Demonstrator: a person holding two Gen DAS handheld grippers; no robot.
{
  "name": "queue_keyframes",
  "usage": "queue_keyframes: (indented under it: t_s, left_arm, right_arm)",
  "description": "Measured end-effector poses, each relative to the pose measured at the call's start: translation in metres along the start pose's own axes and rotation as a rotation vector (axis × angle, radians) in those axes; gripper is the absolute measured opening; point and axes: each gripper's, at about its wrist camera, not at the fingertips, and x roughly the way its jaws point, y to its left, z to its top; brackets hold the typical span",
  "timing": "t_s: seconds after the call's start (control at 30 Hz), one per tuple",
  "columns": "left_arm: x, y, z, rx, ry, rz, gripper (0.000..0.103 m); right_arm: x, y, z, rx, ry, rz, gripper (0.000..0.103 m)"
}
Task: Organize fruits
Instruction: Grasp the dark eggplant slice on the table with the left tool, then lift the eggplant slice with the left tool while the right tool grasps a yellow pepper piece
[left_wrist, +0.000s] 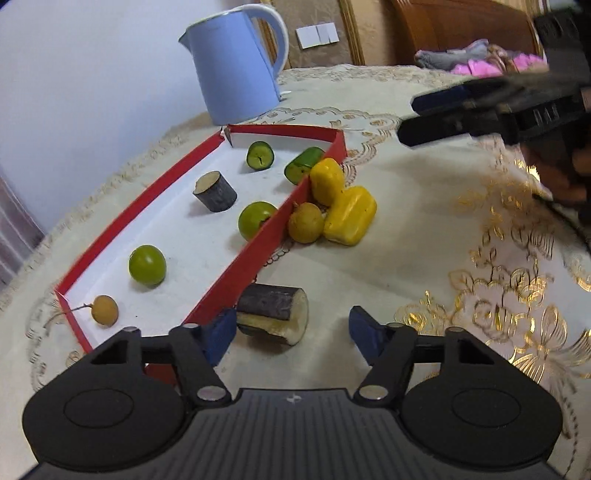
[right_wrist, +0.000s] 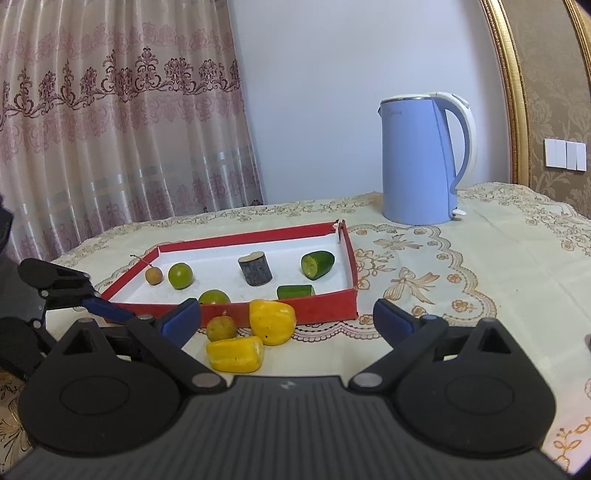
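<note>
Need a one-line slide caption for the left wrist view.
Open left tongs over a dark cut piece lying outside the red tray, which holds six pieces.

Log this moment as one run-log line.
left claw: open over dark cut stalk piece beside red tray | right claw: open, empty | yellow pieces: outside tray

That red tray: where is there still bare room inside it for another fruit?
Inside the shallow red cardboard tray, bare white floor lies between the dark sugarcane stub and the round green fruit, and along the far wall. Outside the near wall it is crowded: two yellow pepper chunks and a brown longan.
</note>
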Motion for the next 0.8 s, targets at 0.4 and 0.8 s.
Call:
queue_keyframes:
  t_s: [0.4,0.8]
  left_arm:
    - [0.013,0.023,0.008,-0.157,0.013,-0.016,0.033]
    - [-0.020,-0.030,-0.004,-0.460,0.080,0.350,0.033]
  right_arm:
    - [0.001,0.004,-0.001,-0.013,0.003,-0.013,0.100]
    - [0.000,0.004,-0.001,-0.005,-0.002,0.001,0.100]
